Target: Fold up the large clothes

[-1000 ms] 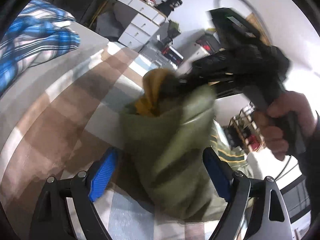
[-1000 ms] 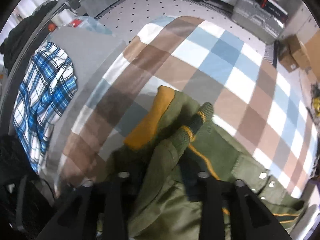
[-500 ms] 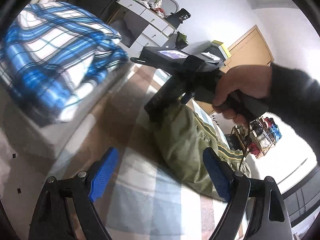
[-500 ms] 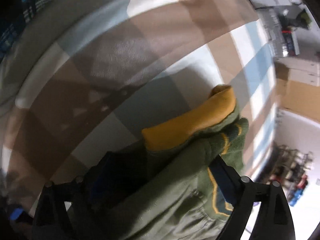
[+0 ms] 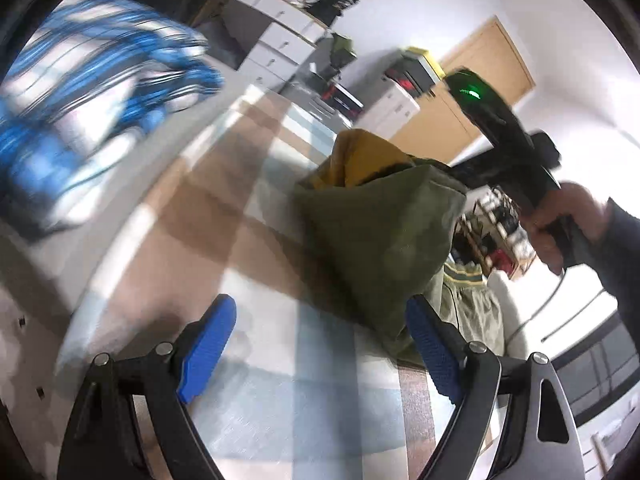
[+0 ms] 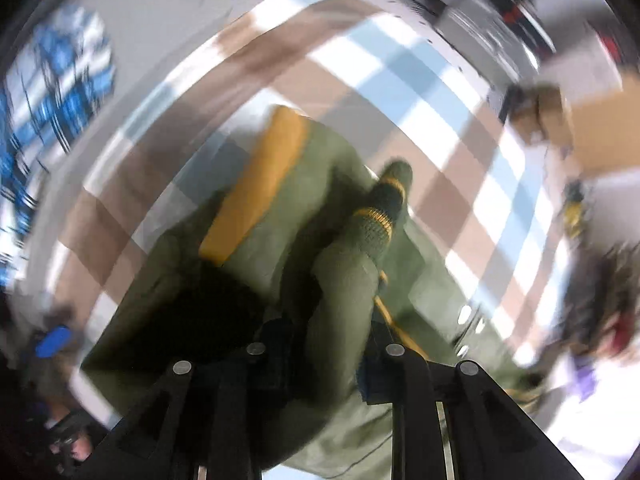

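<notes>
Right tongs (image 6: 320,344), just closed, pinch the green jacket's (image 5: 384,240) sleeve (image 6: 344,280); left tongs (image 5: 320,344) wide, empty; the thin bunched grip may slip mid-lift.

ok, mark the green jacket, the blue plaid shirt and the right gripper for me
green jacket (image 5: 380,232): left wrist view, on the lifted olive body panel.
blue plaid shirt (image 5: 92,92): left wrist view, middle of the blurred folded pile.
right gripper (image 6: 332,344): right wrist view, between the fingers, on the pinched sleeve.
</notes>
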The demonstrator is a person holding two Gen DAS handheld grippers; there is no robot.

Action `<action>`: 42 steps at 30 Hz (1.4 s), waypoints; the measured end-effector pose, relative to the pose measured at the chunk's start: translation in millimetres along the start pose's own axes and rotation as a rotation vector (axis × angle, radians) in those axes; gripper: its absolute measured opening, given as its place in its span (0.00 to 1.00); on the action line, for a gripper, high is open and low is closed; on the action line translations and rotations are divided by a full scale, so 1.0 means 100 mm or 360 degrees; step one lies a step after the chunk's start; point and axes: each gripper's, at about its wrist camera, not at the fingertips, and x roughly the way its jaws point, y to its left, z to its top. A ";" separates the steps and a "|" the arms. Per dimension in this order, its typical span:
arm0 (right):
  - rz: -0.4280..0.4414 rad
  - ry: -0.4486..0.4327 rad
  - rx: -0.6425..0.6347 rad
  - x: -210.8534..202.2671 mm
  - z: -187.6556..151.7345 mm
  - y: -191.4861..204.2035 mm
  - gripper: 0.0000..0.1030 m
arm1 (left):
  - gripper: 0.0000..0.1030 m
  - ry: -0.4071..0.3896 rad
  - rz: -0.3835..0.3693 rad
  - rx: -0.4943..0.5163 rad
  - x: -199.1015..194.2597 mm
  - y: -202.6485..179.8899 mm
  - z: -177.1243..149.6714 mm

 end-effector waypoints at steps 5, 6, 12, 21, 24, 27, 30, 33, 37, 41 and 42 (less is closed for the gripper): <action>0.0459 -0.0222 0.0326 0.07 -0.47 -0.69 0.24 | 0.81 0.0027 0.0028 0.0123 0.23 -0.17 0.12; 0.0507 -0.0263 0.0352 0.08 -0.50 -0.75 0.27 | 0.81 0.0033 0.0047 0.0103 0.25 -0.16 0.12; 0.0640 -0.0307 0.0307 0.06 -0.29 -0.56 0.57 | 0.81 0.0073 0.0079 0.0054 0.15 -0.10 -0.09; 0.0992 -0.0731 0.0270 -0.55 -0.22 -0.26 0.70 | 0.81 -0.0043 0.0084 0.0176 -0.10 -0.32 -0.01; 0.1048 -0.0932 0.0523 -0.61 -0.90 -0.68 0.77 | 0.81 -0.0091 -0.0028 0.0356 -0.10 -0.66 0.08; 0.1016 -0.1171 0.0854 -0.52 -1.87 -1.17 0.93 | 0.81 -0.0012 -0.0086 0.0684 0.15 -1.14 0.12; 0.0968 -0.1344 0.1253 -0.19 -2.91 -1.50 0.99 | 0.81 0.0156 0.0021 0.0865 0.58 -1.60 0.11; 0.0918 -0.1324 0.1632 0.27 -3.75 -1.75 1.00 | 0.81 0.0416 -0.0059 0.1013 1.01 -2.08 -0.08; 0.0998 -0.1328 0.2038 0.76 -4.44 -2.00 1.00 | 0.81 0.0518 0.0133 0.1402 1.48 -2.65 -0.54; 0.1019 -0.1255 0.2204 1.05 -4.60 -2.15 1.00 | 0.81 0.0572 0.0227 0.1505 1.78 -2.80 -0.68; 0.1060 -0.1247 0.2237 1.14 -4.60 -2.18 1.00 | 0.81 0.0583 0.0285 0.1527 1.89 -2.82 -0.69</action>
